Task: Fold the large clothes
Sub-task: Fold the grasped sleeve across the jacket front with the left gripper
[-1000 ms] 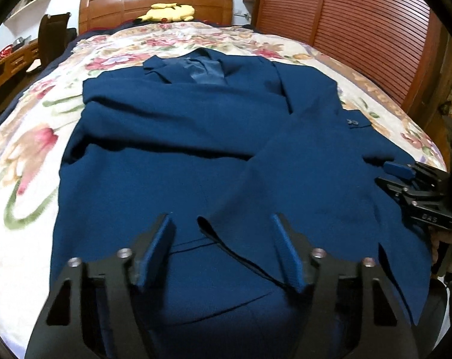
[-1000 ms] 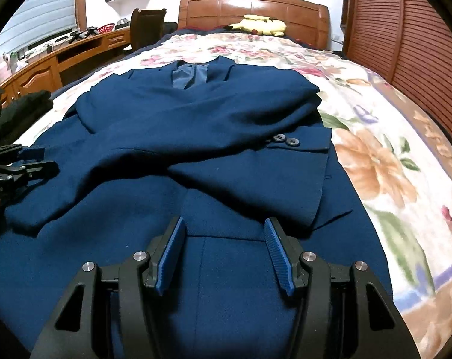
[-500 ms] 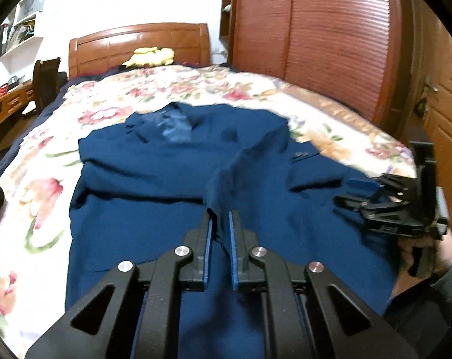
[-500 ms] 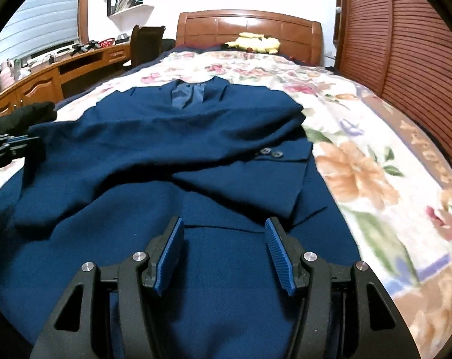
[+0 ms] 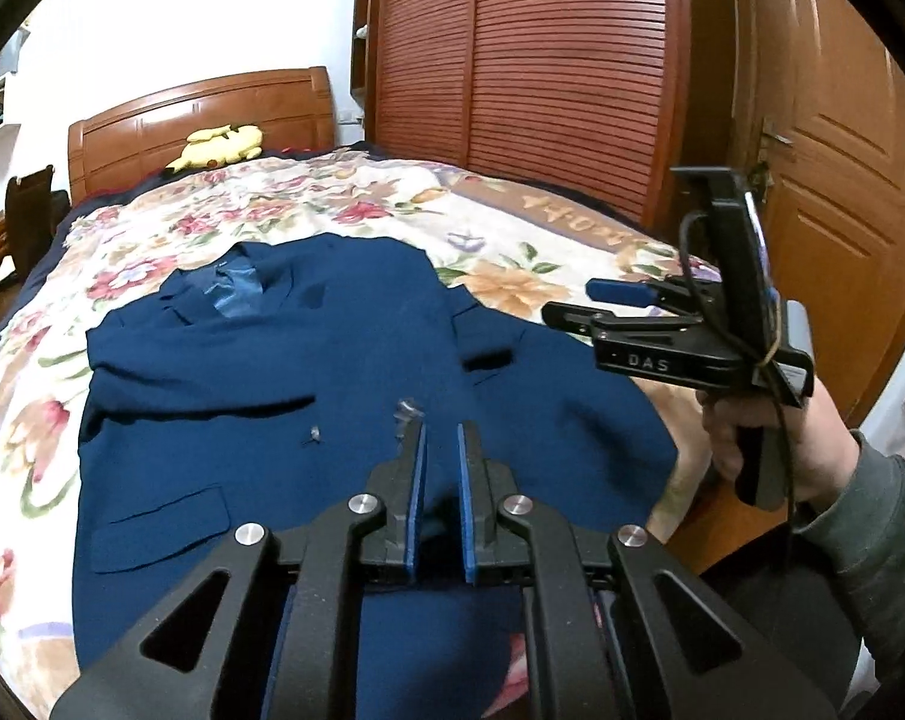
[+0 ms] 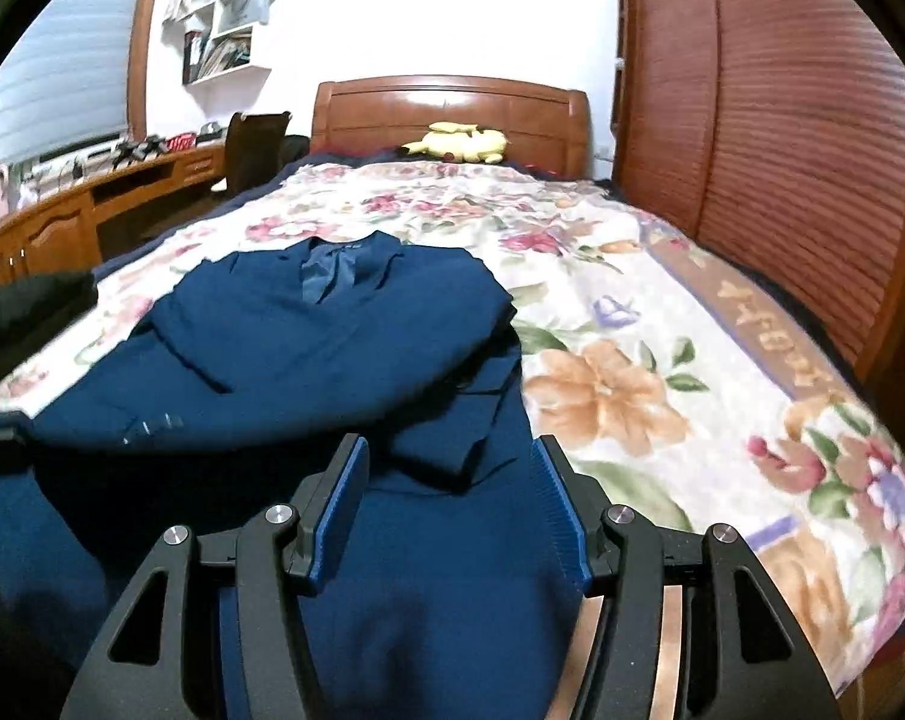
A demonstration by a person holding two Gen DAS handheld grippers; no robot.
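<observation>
A dark blue suit jacket [image 5: 260, 372] lies collar-far on the floral bedspread [image 5: 344, 204]. My left gripper [image 5: 440, 450] is raised above it, shut on the cuff end of a sleeve, with blue cloth filling the narrow gap between the pads. In the right wrist view that sleeve [image 6: 224, 414] stretches off to the left, its cuff buttons showing. My right gripper [image 6: 449, 447] hangs open over the jacket's near hem [image 6: 440, 570] with nothing pinched. In the left wrist view the right gripper [image 5: 572, 300] is at the right, held by a hand [image 5: 770, 438] beyond the jacket's edge.
A yellow plush toy [image 6: 458, 144] rests against the wooden headboard [image 6: 452, 108]. Slatted wardrobe doors [image 6: 782, 150] run along the bed's right side, with a room door [image 5: 842, 210] nearer. A desk [image 6: 62, 222], a chair [image 6: 254, 144] and a dark garment [image 6: 26, 306] are at the left.
My left gripper closed on the sleeve cuff and rose with it, pulling the sleeve up and across. The right gripper also rose, staying open over the hem.
</observation>
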